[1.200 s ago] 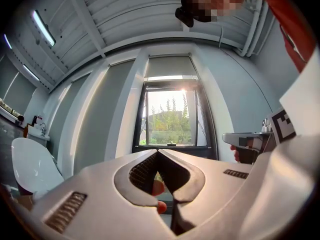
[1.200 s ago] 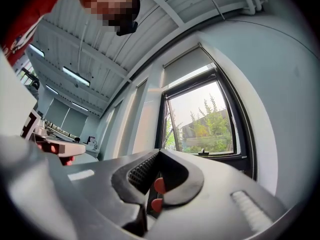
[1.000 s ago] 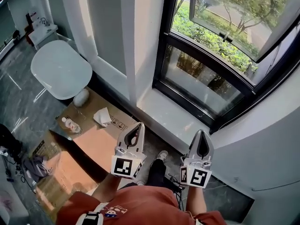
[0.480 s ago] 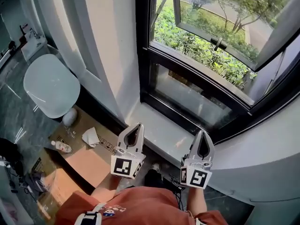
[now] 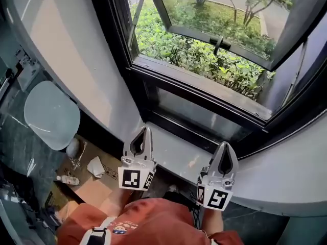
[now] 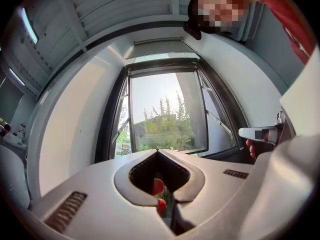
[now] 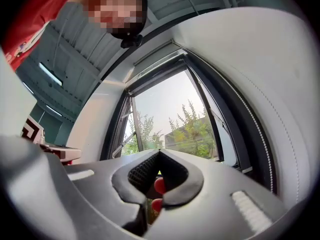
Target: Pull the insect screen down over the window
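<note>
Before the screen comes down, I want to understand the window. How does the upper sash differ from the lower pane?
The upper sash is swung open outward, while the lower pane sits shut in its frame. The upper sash carries a handle on its bottom edge; the lower pane shows none. The upper sash leans away from the wall, whereas the lower pane stays in line with it. Both have dark frames and clear glass.

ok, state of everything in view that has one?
left gripper, shut, empty
right gripper, shut, empty
window sash, swung open outward
insect screen, not down over the opening
bottle, lying on its side on the cardboard
</note>
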Motion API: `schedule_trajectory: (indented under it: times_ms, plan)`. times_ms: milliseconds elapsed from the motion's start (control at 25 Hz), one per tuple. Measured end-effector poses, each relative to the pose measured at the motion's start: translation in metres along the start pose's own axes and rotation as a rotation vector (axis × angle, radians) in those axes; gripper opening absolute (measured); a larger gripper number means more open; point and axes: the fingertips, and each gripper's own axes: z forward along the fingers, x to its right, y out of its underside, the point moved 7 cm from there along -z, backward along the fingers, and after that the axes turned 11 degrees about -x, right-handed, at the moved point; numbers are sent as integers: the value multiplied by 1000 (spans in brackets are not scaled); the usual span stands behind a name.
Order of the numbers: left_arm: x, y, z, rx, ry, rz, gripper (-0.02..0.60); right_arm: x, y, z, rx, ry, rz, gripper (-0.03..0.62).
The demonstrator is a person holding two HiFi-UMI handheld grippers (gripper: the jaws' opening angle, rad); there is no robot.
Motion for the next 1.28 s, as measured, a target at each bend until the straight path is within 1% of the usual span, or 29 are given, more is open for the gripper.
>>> schedule_trajectory:
  times_ms: [200, 400, 560, 800, 920, 1040, 1280]
  plan:
    - [18, -4, 28, -1, 80, 9, 5, 20, 3, 11, -4, 48, -19, 11]
    - [23, 1, 50, -15, 156, 9, 5, 25, 6, 18, -14, 91, -45, 9]
    - [20, 4, 72, 2, 224, -20, 5, 23, 4, 26, -15, 143, -92, 9]
    - [5, 3, 100, 21, 323, -48, 5, 7, -4, 43, -10, 224, -146, 9]
    - [-5, 0, 110, 29, 340, -54, 5, -1, -6, 53, 0, 239, -162, 9]
    - [-15, 0, 116, 35, 336, -50, 5, -7, -6, 60, 5, 242, -176, 11]
    - [-23, -8, 127, 57, 345, -45, 5, -6, -15, 70, 33, 247, -187, 9]
